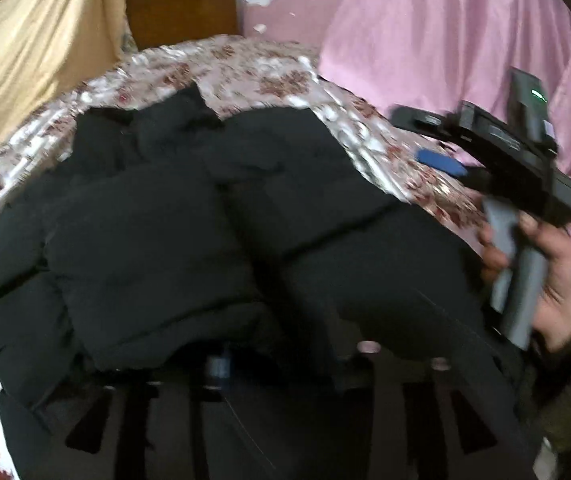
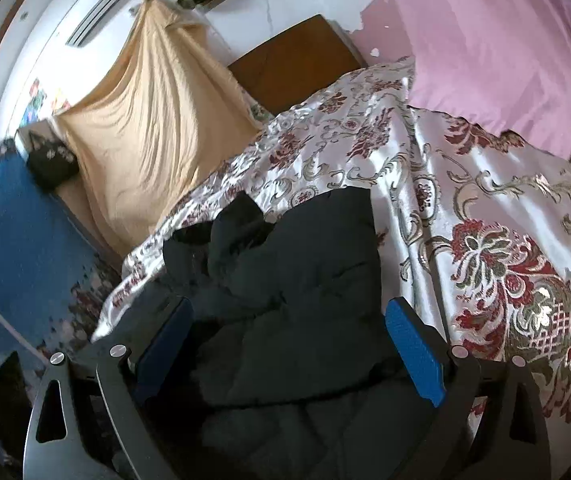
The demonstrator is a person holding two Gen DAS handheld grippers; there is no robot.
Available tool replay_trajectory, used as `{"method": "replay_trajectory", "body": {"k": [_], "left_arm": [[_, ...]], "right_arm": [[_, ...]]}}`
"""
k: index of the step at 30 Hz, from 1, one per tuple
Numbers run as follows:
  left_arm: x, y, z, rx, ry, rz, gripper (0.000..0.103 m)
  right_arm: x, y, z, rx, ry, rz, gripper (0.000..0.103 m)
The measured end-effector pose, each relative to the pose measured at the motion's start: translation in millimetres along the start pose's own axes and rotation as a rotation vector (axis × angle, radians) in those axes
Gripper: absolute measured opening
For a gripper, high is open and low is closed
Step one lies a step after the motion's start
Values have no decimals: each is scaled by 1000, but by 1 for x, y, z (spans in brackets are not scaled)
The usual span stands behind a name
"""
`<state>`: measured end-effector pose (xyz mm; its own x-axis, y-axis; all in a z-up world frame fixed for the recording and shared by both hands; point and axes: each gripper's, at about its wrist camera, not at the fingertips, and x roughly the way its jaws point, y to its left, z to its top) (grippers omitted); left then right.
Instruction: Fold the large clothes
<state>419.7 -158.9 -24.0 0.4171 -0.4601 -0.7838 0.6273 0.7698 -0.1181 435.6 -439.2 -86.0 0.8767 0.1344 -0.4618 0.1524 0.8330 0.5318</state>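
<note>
A tan cloth hangs left of the bed, away from the work. On the floral bedspread lies the black padded jacket, bunched and partly doubled over, spread there because the bed gives room for folding. The left gripper hovers low over the jacket's near edge; its fingers are lost against the dark cloth (I cannot tell how wide they stand, or whether they hold anything). Right of the jacket, the right gripper stands wide open and empty, the jacket's bulk lying between its blue pads, probably ready for a pinch.
</note>
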Motion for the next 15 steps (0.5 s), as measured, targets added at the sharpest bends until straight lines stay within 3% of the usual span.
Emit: {"method": "replay_trajectory", "body": {"k": [2,3,6,8,11,15], "left_arm": [[-10,-7,-8,20,5,-41,51],[-16,-10,-12,22,-1,-59,63],[-38,-12,-22,-18,-43,-125,72],[-54,-11,-32,-66,-68,-149,85],[-74,-4,-47,-122,-93,-131,87],[-95,22,-71,-290,-118,-86,88]], "right_arm": [[5,8,-3,-48,16,6,95],[5,13,-4,-73,22,9,95],[5,32,-9,-180,40,11,95],[2,49,-13,-276,39,15,96],[-3,75,-20,-409,37,41,97],[-10,114,-40,-621,38,126,97]]}}
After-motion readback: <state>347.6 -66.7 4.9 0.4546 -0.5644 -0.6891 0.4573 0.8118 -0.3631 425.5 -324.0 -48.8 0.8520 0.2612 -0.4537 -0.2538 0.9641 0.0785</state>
